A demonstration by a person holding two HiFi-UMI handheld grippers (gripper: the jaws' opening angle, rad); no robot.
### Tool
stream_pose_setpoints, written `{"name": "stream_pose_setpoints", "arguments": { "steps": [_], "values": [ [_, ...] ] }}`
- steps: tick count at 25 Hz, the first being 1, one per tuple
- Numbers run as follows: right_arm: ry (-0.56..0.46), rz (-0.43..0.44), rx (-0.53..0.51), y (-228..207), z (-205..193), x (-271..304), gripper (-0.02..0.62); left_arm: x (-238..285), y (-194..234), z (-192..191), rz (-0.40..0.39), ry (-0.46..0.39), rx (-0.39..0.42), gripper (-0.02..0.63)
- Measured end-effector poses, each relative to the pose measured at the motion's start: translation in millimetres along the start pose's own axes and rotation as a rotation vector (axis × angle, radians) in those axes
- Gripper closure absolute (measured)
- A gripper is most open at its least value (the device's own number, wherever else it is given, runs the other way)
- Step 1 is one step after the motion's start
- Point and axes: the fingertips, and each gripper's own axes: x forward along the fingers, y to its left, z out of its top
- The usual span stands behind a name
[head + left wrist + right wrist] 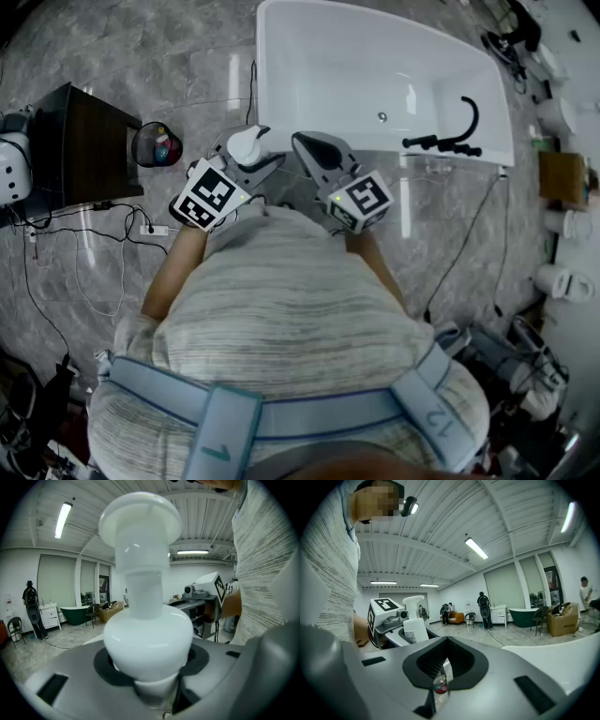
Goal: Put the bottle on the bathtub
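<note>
A white bottle (247, 144) with a wide round cap stands upright in my left gripper (253, 152), just short of the near left corner of the white bathtub (265, 89). In the left gripper view the bottle (146, 620) fills the middle, with the left gripper (151, 679) shut on its lower body. My right gripper (315, 150) hovers beside it, near the tub's front rim. In the right gripper view the right gripper (442, 670) is shut with nothing in it, and the bottle (414, 623) shows to the left.
A black faucet (451, 139) sits on the tub's near right rim. A dark cabinet (80, 145) and a small round bin (157, 145) stand on the marble floor to the left. Cables (94, 234) trail below them. Boxes and white fixtures crowd the right edge.
</note>
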Motion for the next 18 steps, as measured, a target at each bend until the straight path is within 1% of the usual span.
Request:
{"name": "stream_pose_setpoints", "arguments": {
  "steps": [3,9,12,14,18],
  "values": [
    [0.000,-0.019,0.025,-6,-3,-6,0.594,5,-2,3,-0.001,0.000,0.004,0.382],
    [-0.005,-0.011,0.022,-15,-1,-19,0.594,18,-7,10,0.000,0.008,0.004,0.382],
    [-0.006,-0.001,0.003,-20,1,-25,0.594,25,-9,14,0.005,0.012,0.001,0.381],
    [-0.003,0.010,-0.006,-23,3,-30,0.594,29,-11,18,0.016,0.014,-0.002,0.382],
    [-0.005,0.038,0.007,-30,6,-42,0.594,34,-10,28,0.054,0.010,-0.017,0.382]
  ]
}}
